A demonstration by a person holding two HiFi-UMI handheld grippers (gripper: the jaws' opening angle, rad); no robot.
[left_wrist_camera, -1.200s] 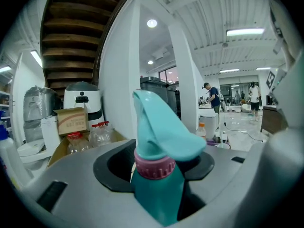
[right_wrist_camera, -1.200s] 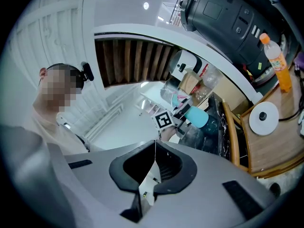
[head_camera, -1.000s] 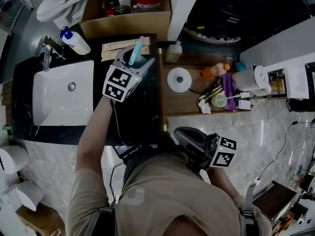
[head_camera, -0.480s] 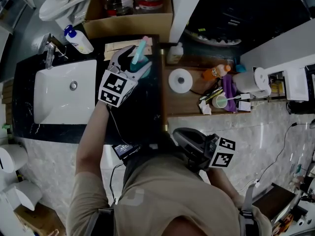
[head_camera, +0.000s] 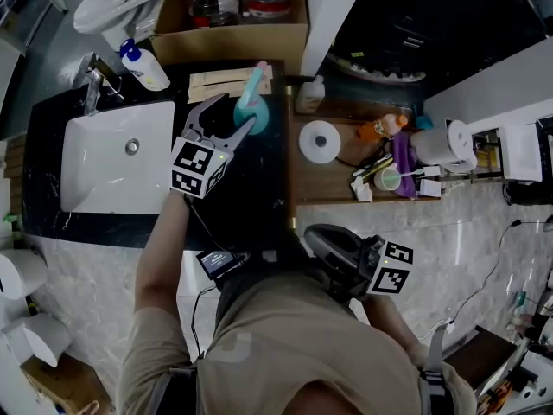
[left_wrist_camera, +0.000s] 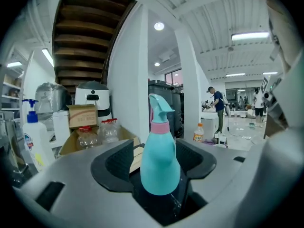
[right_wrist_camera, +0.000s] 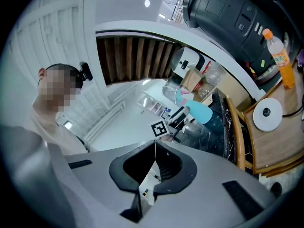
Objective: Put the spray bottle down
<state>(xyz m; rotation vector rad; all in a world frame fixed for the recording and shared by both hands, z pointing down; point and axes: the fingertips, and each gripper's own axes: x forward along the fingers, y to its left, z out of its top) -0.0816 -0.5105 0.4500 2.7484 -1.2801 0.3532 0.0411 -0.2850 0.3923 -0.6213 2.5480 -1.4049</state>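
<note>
Left gripper (head_camera: 233, 111), jaws wide, forearm outstretched toward upright spray bottle (head_camera: 257, 111).

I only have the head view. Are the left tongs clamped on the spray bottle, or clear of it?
Observer: Clear. The left gripper view shows the left tongs wide apart, with neither pad pressing the spray bottle.
Operator: Bottle standing?
Observer: Yes, upright on the black counter, nozzle at the top.
Operator: Right tongs?
Observer: The right gripper view shows the right tongs shut, tips meeting, nothing between them.
</note>
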